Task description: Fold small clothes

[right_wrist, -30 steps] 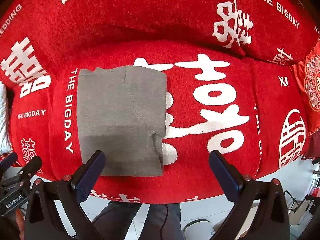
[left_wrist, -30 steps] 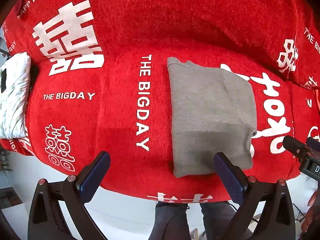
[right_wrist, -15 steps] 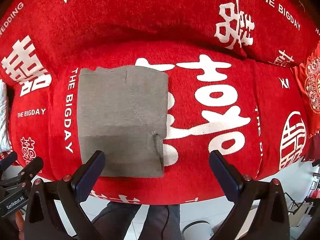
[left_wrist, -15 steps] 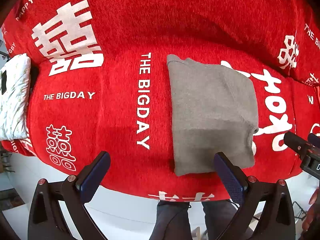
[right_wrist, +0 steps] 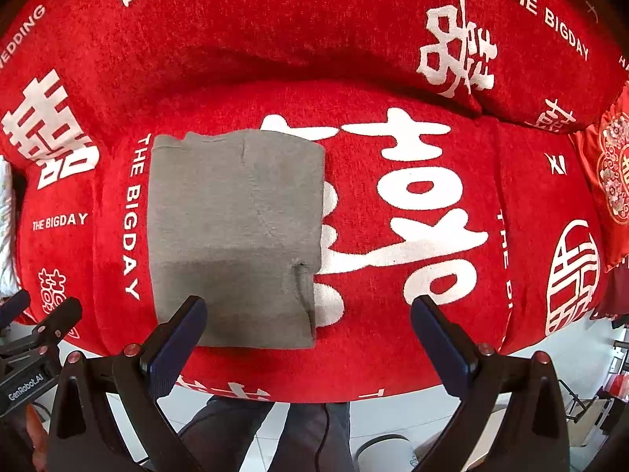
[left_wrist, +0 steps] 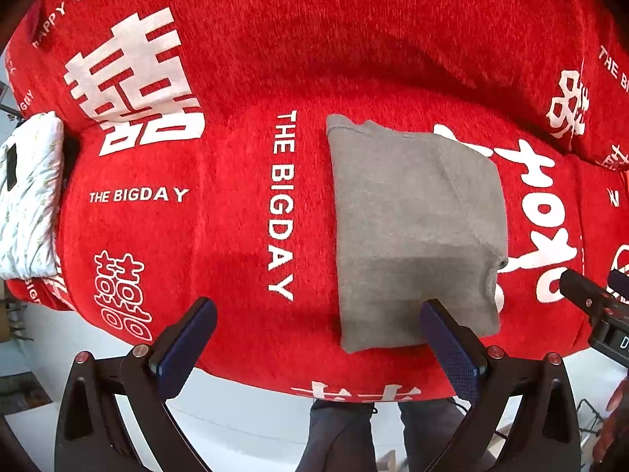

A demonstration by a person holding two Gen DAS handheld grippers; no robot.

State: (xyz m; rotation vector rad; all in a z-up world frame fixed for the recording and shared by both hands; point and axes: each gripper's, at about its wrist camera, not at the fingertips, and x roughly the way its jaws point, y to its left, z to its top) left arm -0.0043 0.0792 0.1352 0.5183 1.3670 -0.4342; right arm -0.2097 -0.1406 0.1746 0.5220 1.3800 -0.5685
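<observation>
On the red plush sofa cover with white printed lettering, a grey knit garment folded into a rectangle lies flat, its near edge close to the front edge of the seat. The left gripper hovers at that near edge with its fingers spread wide, holding nothing. The right gripper is likewise spread and empty, its left finger over the garment's near-left corner. A white patterned pillow rests at the far left.
</observation>
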